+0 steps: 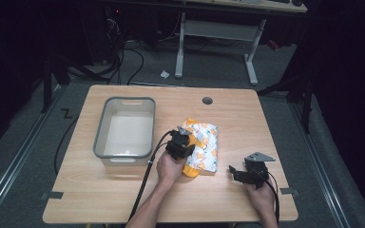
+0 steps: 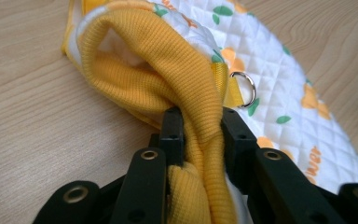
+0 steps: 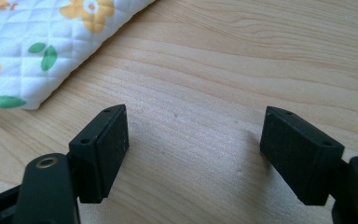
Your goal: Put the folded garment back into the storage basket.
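Note:
A small quilted white garment [image 1: 204, 145] with orange flowers, green leaves and yellow ribbed trim lies folded near the middle of the table. My left gripper [image 1: 180, 142] sits at its left edge, shut on the yellow ribbed trim [image 2: 200, 116], which runs up between the two jaws. A metal ring [image 2: 247, 88] on a yellow strap shows just beyond the jaws. My right gripper [image 1: 240, 172] rests low over bare wood to the right of the garment, open with nothing between its fingers [image 3: 105, 149]. A corner of the quilted garment [image 3: 37, 51] lies ahead of it to the left.
A grey plastic bin [image 1: 123, 130] with a white inside stands on the left half of the wooden table [image 1: 247, 118]. A round cable hole [image 1: 207, 100] is near the far edge. A desk frame and cables stand on the floor beyond.

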Action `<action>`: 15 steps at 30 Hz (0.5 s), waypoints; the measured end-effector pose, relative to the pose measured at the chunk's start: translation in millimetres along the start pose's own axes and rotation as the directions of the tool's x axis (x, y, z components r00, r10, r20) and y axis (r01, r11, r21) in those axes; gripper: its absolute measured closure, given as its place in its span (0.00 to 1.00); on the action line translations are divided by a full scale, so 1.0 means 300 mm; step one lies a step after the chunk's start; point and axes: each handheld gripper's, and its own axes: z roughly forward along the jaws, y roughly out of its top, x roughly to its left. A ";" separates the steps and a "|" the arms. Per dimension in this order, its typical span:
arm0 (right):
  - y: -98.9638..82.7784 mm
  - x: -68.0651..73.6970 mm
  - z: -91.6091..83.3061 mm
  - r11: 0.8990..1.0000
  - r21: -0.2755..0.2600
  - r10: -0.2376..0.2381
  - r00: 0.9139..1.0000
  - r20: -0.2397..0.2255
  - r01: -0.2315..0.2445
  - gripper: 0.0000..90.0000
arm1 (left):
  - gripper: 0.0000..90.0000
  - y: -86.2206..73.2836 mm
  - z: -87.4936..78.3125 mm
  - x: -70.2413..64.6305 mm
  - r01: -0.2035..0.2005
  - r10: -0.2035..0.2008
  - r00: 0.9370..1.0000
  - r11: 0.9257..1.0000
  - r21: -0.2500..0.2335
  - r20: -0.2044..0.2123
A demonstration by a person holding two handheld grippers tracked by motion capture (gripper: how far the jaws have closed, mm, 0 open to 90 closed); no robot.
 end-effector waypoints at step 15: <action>0.000 0.000 0.000 1.000 -0.001 -0.001 1.000 -0.001 0.001 0.26 | 0.82 0.014 -0.108 -0.021 -0.025 0.029 0.999 0.996 -0.082 0.044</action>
